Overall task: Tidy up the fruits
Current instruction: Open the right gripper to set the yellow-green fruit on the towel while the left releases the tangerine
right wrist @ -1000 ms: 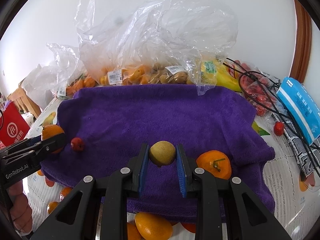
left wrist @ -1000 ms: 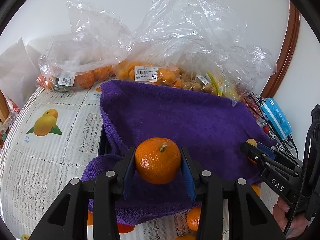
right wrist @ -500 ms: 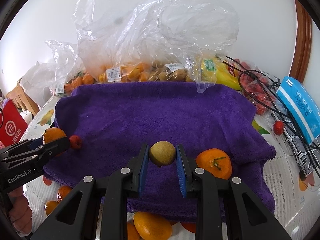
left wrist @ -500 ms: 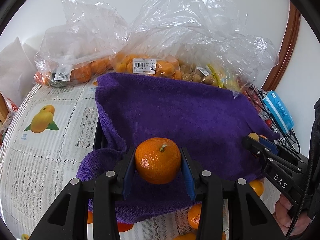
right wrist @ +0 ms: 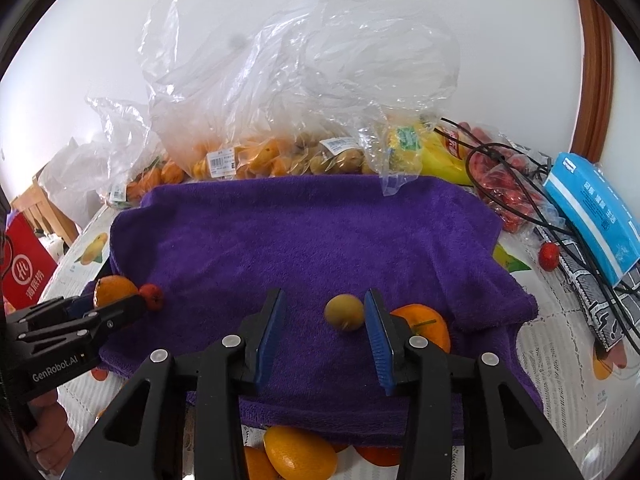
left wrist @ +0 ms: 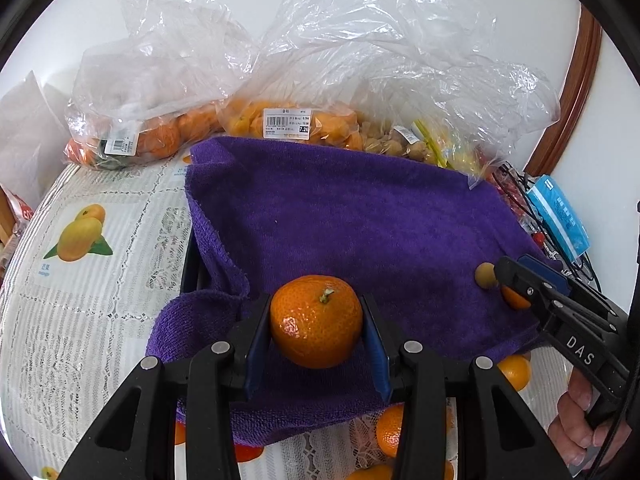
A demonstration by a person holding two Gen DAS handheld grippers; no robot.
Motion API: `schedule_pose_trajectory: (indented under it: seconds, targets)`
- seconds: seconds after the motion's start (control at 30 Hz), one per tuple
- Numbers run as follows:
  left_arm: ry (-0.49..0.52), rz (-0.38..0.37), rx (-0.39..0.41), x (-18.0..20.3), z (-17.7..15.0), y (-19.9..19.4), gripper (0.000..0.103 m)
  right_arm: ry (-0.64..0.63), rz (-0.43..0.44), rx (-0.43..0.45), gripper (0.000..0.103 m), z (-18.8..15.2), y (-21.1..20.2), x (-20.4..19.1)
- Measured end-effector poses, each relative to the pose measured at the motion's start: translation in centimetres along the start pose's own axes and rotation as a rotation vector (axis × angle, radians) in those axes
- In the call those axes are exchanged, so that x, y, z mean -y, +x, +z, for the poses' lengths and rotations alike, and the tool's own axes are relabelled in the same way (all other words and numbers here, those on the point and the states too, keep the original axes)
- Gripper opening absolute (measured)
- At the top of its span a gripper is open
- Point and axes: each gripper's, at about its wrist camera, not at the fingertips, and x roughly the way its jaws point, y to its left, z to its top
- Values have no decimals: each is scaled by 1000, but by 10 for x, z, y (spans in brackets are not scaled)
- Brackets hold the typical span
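Task looked early-stage. The purple towel (right wrist: pixel 320 240) held only 3 loose fruits in the right wrist view: a small yellow-green fruit (right wrist: pixel 344 312), 1 orange (right wrist: pixel 424 322) just right of the R pads, and a small red fruit (right wrist: pixel 151 295) near the L fingertips.

Right gripper (right wrist: pixel 324 320) jaws had just been opening and stood apart, empty. The yellow-green fruit sat between them, close to the right pad, on the towel (blurred, maybe rolling).

Left gripper (left wrist: pixel 316 326) was clamped on a tangerine (left wrist: pixel 316 326) with stem up, above the towel's near edge, not yet placed.

Left to do, by my read: several oranges (right wrist: pixel 298 454) below the fingers on the table, plus bagged fruit (left wrist: pixel 288 124) beyond the towel.
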Motion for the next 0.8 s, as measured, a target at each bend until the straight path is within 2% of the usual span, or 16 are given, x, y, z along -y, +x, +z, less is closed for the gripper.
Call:
schedule_pose_trajectory:
  seconds: [0.1,0.2,0.33,0.6,0.8]
  targets:
    - [-11,-6,4,-1,0,-1,42,9,3,8,42,0,-2,2]
    - [-9,-12,29,-1,2,-8,53,8,2,11,46,0,-3,1]
    - [-9,-18,57,0,5,-16,57,14,-2,22,47,1,-8,1]
    - [13,11,130,4,5,-30,57,67,-26,92,47,1,-32,4]
    - [24,31,132,7,4,-35,57,95,-4,64,47,-11,-55,5]
